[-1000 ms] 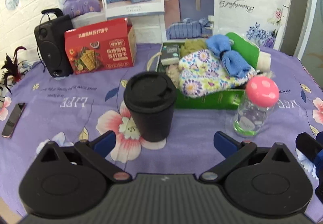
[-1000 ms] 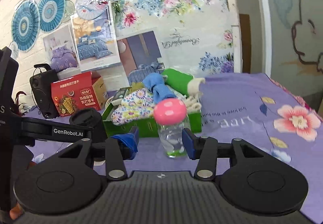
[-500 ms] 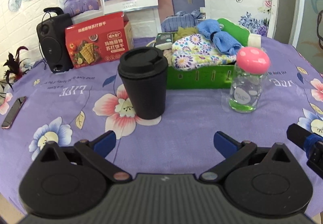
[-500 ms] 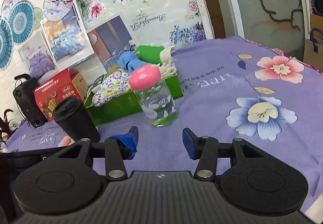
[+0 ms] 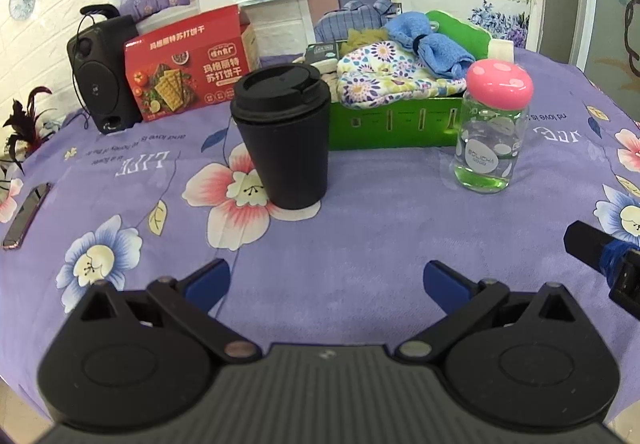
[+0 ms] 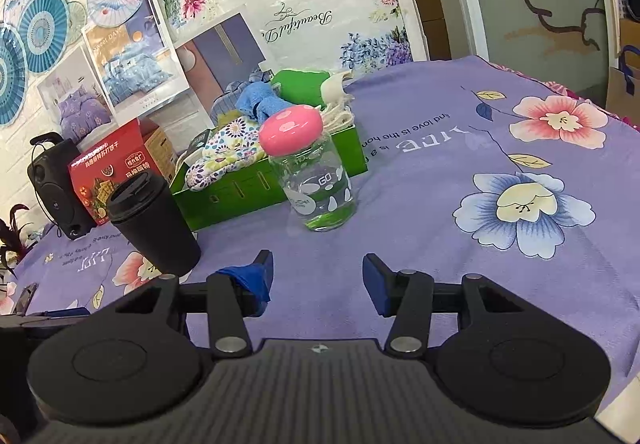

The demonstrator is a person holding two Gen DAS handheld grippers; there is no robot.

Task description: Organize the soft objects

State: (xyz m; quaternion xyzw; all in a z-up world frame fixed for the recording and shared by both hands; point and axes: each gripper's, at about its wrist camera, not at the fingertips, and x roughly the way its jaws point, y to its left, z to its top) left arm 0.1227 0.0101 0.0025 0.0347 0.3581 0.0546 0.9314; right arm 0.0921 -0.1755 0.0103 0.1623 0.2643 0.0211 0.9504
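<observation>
A green box [image 5: 396, 123] [image 6: 240, 189] at the back of the table holds soft things: a flowered cloth [image 5: 384, 77] [image 6: 228, 147], a blue towel [image 5: 428, 43] [image 6: 260, 101] and a green-and-white roll [image 5: 468, 33] [image 6: 308, 85]. My left gripper [image 5: 326, 280] stands open, low over the purple cloth, with nothing between its fingers. My right gripper [image 6: 318, 276] is open too, empty, its jaws set narrower. A piece of blue tape hangs off its left finger [image 6: 254, 278]. The right gripper's finger [image 5: 600, 252] shows at the right edge of the left wrist view.
A black lidded cup [image 5: 284, 135] [image 6: 154, 217] and a clear bottle with a pink cap [image 5: 492, 123] [image 6: 310, 171] stand in front of the box. A red cracker box [image 5: 184, 71], a black speaker [image 5: 100, 71] and a phone [image 5: 26, 215] lie left.
Both grippers have sunk and drawn back from the box, so the cup and the bottle sit farther off. The right gripper has rolled, tilting its view, and its jaws have parted slightly.
</observation>
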